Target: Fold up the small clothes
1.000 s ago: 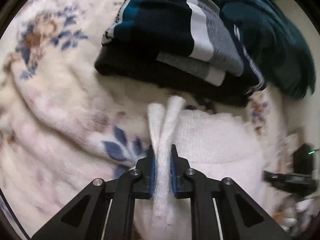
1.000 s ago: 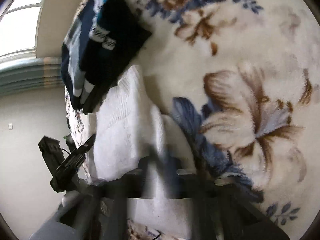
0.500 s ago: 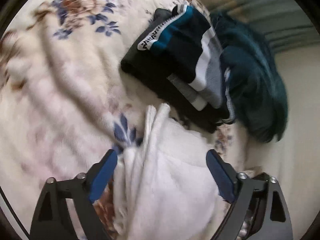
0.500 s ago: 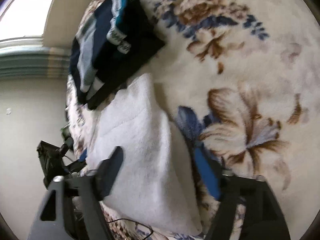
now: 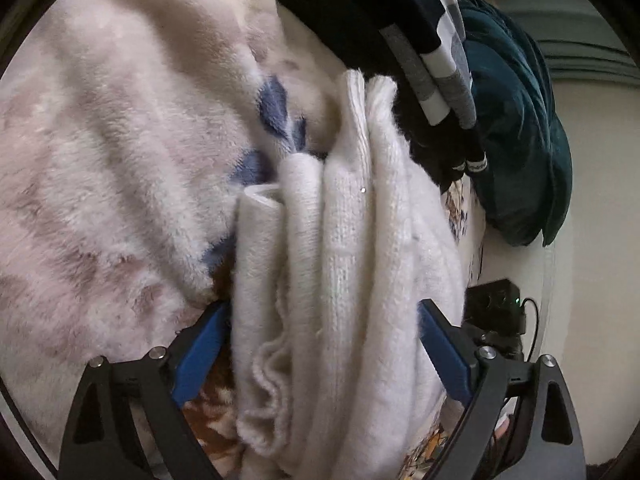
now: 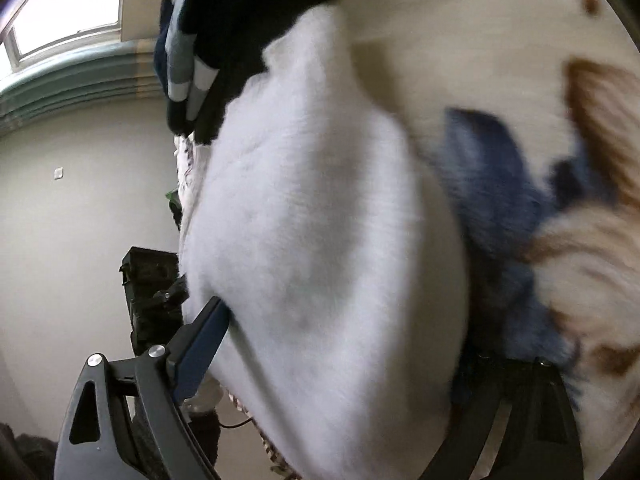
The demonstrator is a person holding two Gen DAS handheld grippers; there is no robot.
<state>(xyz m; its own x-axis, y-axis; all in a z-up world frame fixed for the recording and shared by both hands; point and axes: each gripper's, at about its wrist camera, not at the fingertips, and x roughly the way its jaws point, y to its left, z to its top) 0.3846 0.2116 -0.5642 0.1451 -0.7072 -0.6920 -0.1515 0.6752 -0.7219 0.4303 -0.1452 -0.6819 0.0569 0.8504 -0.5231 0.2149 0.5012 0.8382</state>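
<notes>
A folded white knit garment (image 5: pixel 344 280) lies on the floral fleece blanket (image 5: pixel 120 160), its layered edge facing the left wrist camera. My left gripper (image 5: pixel 320 356) is open, its blue pads spread wide on either side of the fold. In the right wrist view the same white garment (image 6: pixel 320 240) fills the middle, blurred. My right gripper (image 6: pixel 336 344) is open around it; the left blue pad shows, and the right finger is mostly hidden behind the cloth. A folded dark striped garment (image 5: pixel 400 32) sits just beyond the white one.
A dark teal cloth (image 5: pixel 520 140) lies heaped behind the striped stack, at the bed's edge. A black device (image 5: pixel 496 304) with a green light stands off the bed by a pale wall. A window (image 6: pixel 60 12) is at upper left in the right wrist view.
Both grippers let go of the white garment a second ago and opened wide. Since then both have moved in closer, so the folded garment now sits between their open fingers.
</notes>
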